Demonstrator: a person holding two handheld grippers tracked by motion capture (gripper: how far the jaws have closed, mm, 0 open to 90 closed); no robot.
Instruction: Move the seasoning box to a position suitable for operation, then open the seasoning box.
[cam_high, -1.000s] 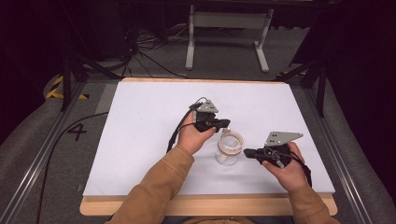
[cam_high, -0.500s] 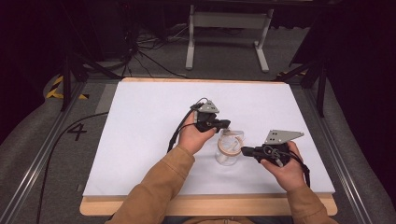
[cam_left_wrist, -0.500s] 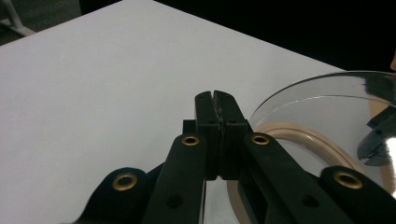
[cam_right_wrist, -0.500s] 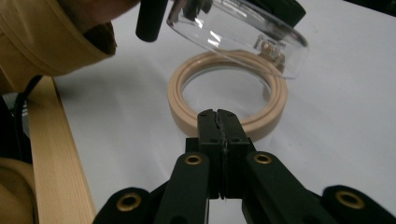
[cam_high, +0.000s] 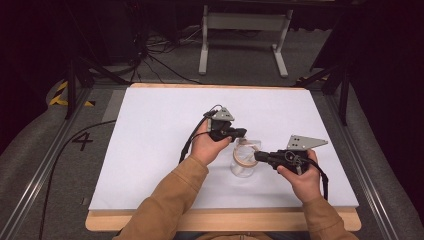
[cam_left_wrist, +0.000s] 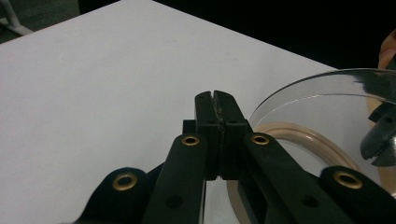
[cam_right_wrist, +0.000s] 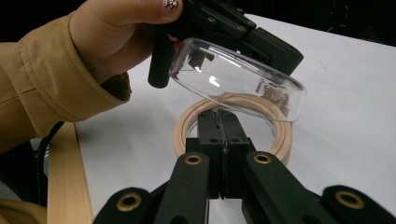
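Lid (cam_right_wrist: 236, 77) hanging tilted above jar (cam_high: 244, 162) near table (cam_high: 150, 150) centre. Left gripper (cam_high: 239, 133) pinching lid rim, jaws together, likely lifting it clear. Right gripper (cam_high: 259, 156) pressing shut against tan seal ring (cam_right_wrist: 233, 123), probably steadying jar.

In the high view the jar (cam_high: 244, 161) is small, and the two grippers crossing its top hide where its clear lid (cam_high: 248, 145) meets the rim. In the left gripper view the lid (cam_left_wrist: 327, 107) runs off the right edge. In the right gripper view the left gripper (cam_right_wrist: 224, 28) is cut off by the top edge, its tips behind the lid (cam_right_wrist: 236, 77). The tan ring (cam_right_wrist: 233, 126) is partly hidden by the right gripper (cam_right_wrist: 220, 135).
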